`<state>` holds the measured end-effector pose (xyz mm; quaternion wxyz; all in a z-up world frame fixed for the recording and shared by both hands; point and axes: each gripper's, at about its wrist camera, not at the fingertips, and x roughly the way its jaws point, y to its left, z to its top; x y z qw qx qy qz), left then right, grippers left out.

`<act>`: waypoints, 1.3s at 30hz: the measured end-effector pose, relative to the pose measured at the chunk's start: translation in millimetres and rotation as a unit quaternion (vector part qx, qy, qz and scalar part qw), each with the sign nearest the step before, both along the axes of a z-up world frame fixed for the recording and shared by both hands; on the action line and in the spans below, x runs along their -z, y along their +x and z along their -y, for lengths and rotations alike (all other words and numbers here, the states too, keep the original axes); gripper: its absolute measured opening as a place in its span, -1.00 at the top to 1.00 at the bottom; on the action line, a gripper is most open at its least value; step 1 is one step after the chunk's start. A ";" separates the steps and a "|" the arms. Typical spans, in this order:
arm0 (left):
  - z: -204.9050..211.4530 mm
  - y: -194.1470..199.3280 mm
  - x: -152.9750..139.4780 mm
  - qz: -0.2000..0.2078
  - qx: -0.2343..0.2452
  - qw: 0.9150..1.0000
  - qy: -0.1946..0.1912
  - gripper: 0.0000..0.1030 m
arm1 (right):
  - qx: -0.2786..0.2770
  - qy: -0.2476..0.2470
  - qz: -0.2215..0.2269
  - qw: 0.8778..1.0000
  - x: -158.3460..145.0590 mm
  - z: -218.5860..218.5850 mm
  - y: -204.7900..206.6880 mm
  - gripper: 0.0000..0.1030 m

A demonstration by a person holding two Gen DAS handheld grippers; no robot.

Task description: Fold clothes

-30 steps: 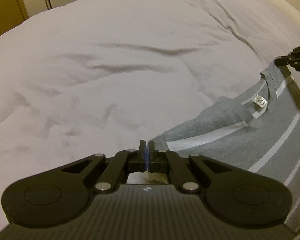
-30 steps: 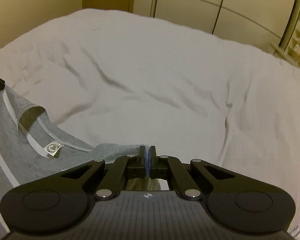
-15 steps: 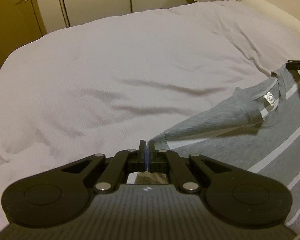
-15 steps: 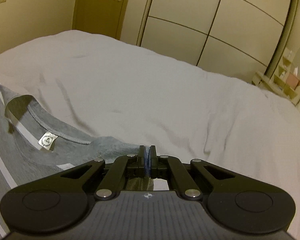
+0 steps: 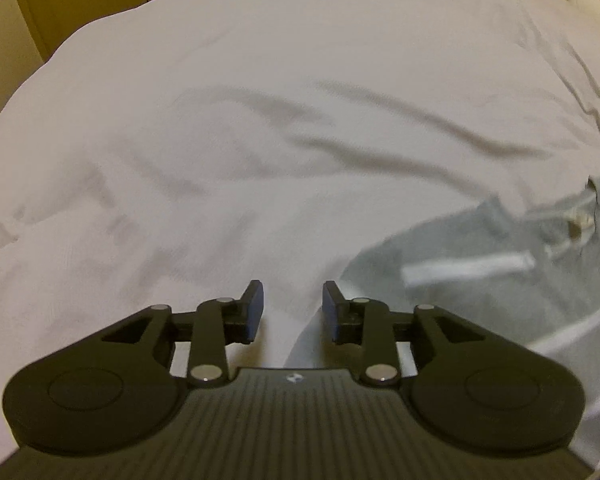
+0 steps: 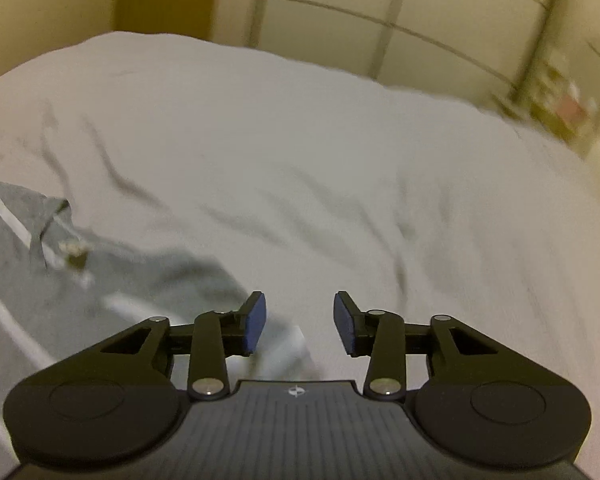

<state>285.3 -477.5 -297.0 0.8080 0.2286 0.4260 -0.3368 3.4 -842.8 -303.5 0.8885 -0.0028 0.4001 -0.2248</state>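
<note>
Both the left gripper and right gripper are hanging released over the limp striped T-shirt; its shoulder seams are offering the firmest hold.

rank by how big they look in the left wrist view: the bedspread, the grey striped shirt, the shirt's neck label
1. White bedspread: fills most of the frame.
2. Grey striped shirt: only the right side, partly cut off by the frame edge.
3. Neck label: a tiny blurred patch at the collar.
</note>
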 end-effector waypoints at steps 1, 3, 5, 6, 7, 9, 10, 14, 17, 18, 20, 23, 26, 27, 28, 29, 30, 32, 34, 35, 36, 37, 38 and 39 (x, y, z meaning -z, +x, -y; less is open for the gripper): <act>-6.7 -1.9 -2.2 0.000 0.001 1.000 0.003 0.45 | 0.020 0.013 -0.003 1.000 0.4 2.1 -15.2 0.15; -17.9 -9.5 -4.1 -0.007 0.003 1.000 0.004 0.39 | 0.057 0.041 -0.013 0.997 3.7 1.5 -45.2 0.12; -25.7 -18.6 -3.0 -0.012 0.006 1.000 0.008 0.34 | 0.092 0.067 -0.026 0.993 12.1 4.3 -75.2 0.10; -29.6 -23.1 -2.4 -0.015 0.007 1.000 0.010 0.33 | 0.106 0.080 -0.031 0.991 15.6 4.3 -89.4 0.09; -30.1 -26.7 -0.8 -0.021 0.008 1.000 0.011 0.33 | 0.116 0.092 -0.034 0.988 19.4 2.9 -102.2 0.09; -30.1 -33.7 2.9 -0.033 0.009 0.999 0.013 0.33 | 0.129 0.124 -0.032 0.983 28.3 3.3 -119.0 0.09; -27.4 -38.0 2.9 -0.037 0.013 0.999 0.011 0.33 | 0.130 0.140 -0.028 0.981 31.9 3.5 -122.5 0.09; -5.4 -60.3 -1.5 -0.038 0.055 0.998 0.008 0.33 | 0.119 0.196 -0.005 0.973 44.2 3.2 -115.1 0.09; 25.0 -81.6 -8.9 -0.030 0.117 0.993 0.002 0.33 | 0.110 0.220 0.008 0.969 54.9 1.8 -101.5 0.09; 37.1 -88.5 -12.0 -0.027 0.141 0.990 -0.001 0.33 | 0.107 0.225 0.012 0.968 55.3 0.0 -96.3 0.09; 61.7 -102.2 -18.2 -0.021 0.189 0.982 -0.008 0.33 | 0.107 0.231 0.021 0.967 53.8 -3.6 -91.0 0.08; 104.3 -122.1 -24.9 -0.009 0.267 0.963 -0.020 0.33 | 0.124 0.254 0.037 0.958 52.1 -5.6 -95.9 0.08; 150.0 -140.3 -26.8 -0.010 0.333 0.942 -0.033 0.33 | 0.149 0.284 0.051 0.946 52.2 -9.4 -109.9 0.09; 163.9 -147.3 -26.4 -0.007 0.350 0.936 -0.034 0.33 | 0.156 0.294 0.055 0.941 52.4 -11.5 -114.9 0.09; 177.4 -154.4 -26.0 -0.002 0.367 0.929 -0.035 0.32 | 0.162 0.302 0.057 0.938 53.4 -14.3 -119.2 0.09; 190.2 -161.7 -23.6 -0.002 0.384 0.923 -0.036 0.32 | 0.169 0.308 0.056 0.935 55.5 -17.5 -122.1 0.09; 202.9 -169.0 -20.9 -0.002 0.400 0.916 -0.036 0.33 | 0.176 0.313 0.054 0.932 59.0 -20.8 -123.9 0.09; 221.9 -183.2 -16.3 0.002 0.431 0.902 -0.032 0.33 | 0.188 0.327 0.053 0.925 66.9 -26.0 -126.7 0.09; 237.3 -197.4 -10.9 0.008 0.461 0.887 -0.027 0.32 | 0.194 0.336 0.057 0.920 72.5 -29.0 -125.6 0.25; 243.6 -204.2 -8.8 0.011 0.474 0.880 -0.025 0.32 | 0.194 0.338 0.059 0.919 74.0 -29.6 -123.8 0.39; 250.0 -211.0 -6.8 0.014 0.487 0.873 -0.023 0.32 | 0.194 0.342 0.059 0.918 74.8 -29.2 -122.6 0.56; 254.5 -216.0 -5.5 0.016 0.501 0.865 -0.024 0.32 | 0.195 0.347 0.058 0.916 74.4 -27.9 -121.5 0.83; 258.8 -220.6 -4.3 0.018 0.514 0.857 -0.025 0.32 | 0.197 0.347 0.057 0.915 72.9 -27.4 -120.3 0.91; 264.4 -225.2 -2.8 0.023 0.526 0.850 -0.024 0.32 | 0.197 0.338 0.055 0.919 68.9 -27.7 -120.4 0.91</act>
